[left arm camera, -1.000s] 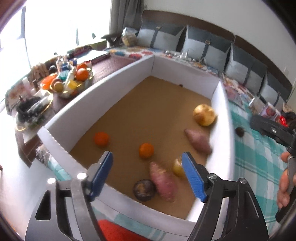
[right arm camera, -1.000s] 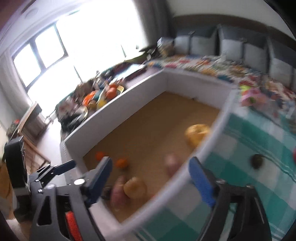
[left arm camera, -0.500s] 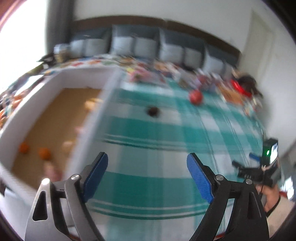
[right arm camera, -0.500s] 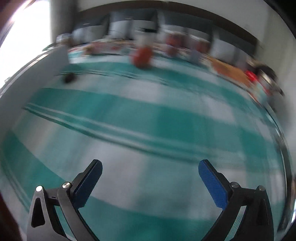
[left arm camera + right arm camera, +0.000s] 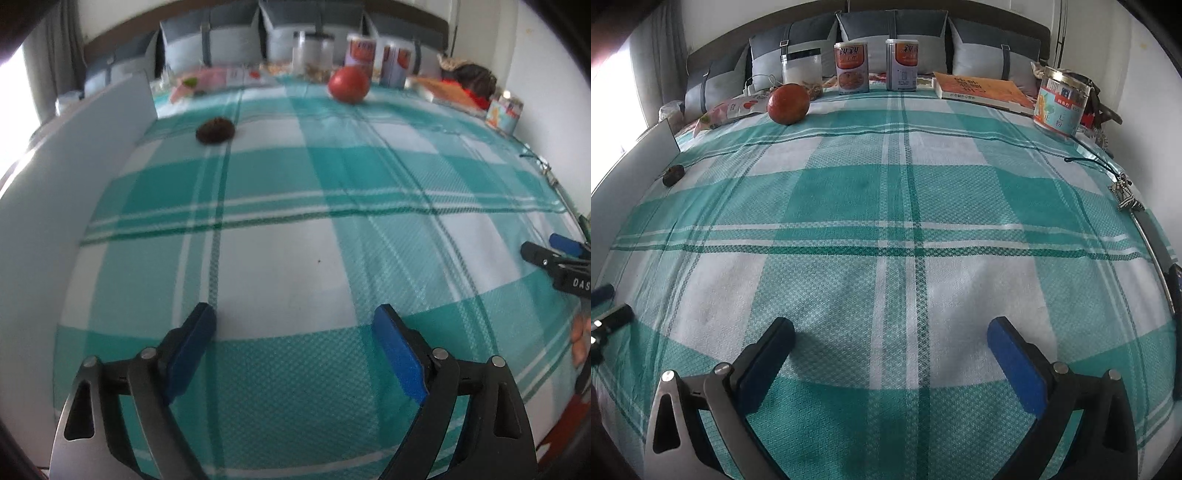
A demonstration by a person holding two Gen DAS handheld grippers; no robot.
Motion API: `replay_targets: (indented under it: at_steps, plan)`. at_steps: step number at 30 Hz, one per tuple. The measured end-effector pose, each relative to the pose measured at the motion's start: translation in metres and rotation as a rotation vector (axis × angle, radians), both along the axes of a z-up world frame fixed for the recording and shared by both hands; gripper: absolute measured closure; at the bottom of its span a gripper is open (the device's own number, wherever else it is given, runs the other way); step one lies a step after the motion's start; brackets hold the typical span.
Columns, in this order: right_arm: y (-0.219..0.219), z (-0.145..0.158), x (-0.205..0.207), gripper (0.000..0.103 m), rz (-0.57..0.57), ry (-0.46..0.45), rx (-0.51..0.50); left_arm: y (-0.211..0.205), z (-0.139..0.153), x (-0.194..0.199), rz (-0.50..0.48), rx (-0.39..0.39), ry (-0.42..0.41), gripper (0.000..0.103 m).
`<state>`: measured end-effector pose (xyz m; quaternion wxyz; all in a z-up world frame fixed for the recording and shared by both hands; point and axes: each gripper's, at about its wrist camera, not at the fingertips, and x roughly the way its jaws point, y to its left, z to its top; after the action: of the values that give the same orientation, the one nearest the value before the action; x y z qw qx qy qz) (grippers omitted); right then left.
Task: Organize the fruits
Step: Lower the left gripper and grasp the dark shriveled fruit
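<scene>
A red round fruit (image 5: 348,84) lies at the far side of the green checked cloth; it also shows in the right wrist view (image 5: 788,103). A small dark brown fruit (image 5: 215,130) lies near the white box wall (image 5: 55,177); it also shows in the right wrist view (image 5: 673,175). My left gripper (image 5: 295,347) is open and empty, low over the cloth, far from both fruits. My right gripper (image 5: 891,360) is open and empty over the near cloth. The box's inside is hidden.
Cans (image 5: 851,68), a clear jar (image 5: 800,68), a printed tin (image 5: 1060,101), an orange book (image 5: 982,90) and a snack bag (image 5: 733,109) line the far edge. Keys on a cord (image 5: 1123,192) lie at right. Cushions stand behind.
Both grippers have swung right, away from the white box with its fruits, and now face the checked cloth. Both stay open and empty.
</scene>
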<state>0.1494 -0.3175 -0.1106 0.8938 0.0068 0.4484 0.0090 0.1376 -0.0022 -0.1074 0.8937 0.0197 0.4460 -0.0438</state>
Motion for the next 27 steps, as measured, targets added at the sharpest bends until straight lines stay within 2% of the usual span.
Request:
replay_targets:
  at_steps: [3,6,9,12,16,19,21,22,23,27]
  plan:
    - [0.0,0.0,0.001,0.0,0.0,0.0,-0.001,0.003,0.001,0.001,-0.016,-0.006,0.007,0.011]
    - [0.0,0.0,0.001,0.0,0.0,0.0,-0.001,0.009,0.003,0.02,-0.035,-0.011,0.02,0.011]
    - [0.0,0.0,0.001,0.0,0.0,0.0,-0.001,0.029,0.013,0.062,0.01,-0.022,-0.001,0.011]
    - [0.0,0.0,0.001,0.0,0.0,0.0,-0.001,0.054,0.022,0.113,0.09,-0.089,-0.03,0.011]
    - [0.0,0.0,0.002,0.0,0.0,0.0,-0.001,0.069,0.017,0.172,0.147,-0.107,-0.029,0.013]
    - [0.0,0.0,0.002,0.0,0.0,0.0,-0.001,0.07,0.009,0.196,0.16,-0.1,-0.035,0.013]
    - [0.0,0.0,0.002,0.0,0.0,0.0,-0.002,0.067,0.004,0.203,0.144,-0.089,-0.04,0.029]
    - [0.0,0.0,0.002,0.0,0.0,0.0,-0.002,0.066,0.002,0.206,0.131,-0.079,-0.031,0.056]
    - [0.0,0.0,0.002,0.0,0.0,0.0,-0.002,0.062,0.001,0.204,0.116,-0.049,-0.039,0.057]
    - [0.0,-0.001,0.001,0.0,0.0,0.0,-0.001,0.059,0.006,0.187,0.083,-0.053,-0.051,0.058]
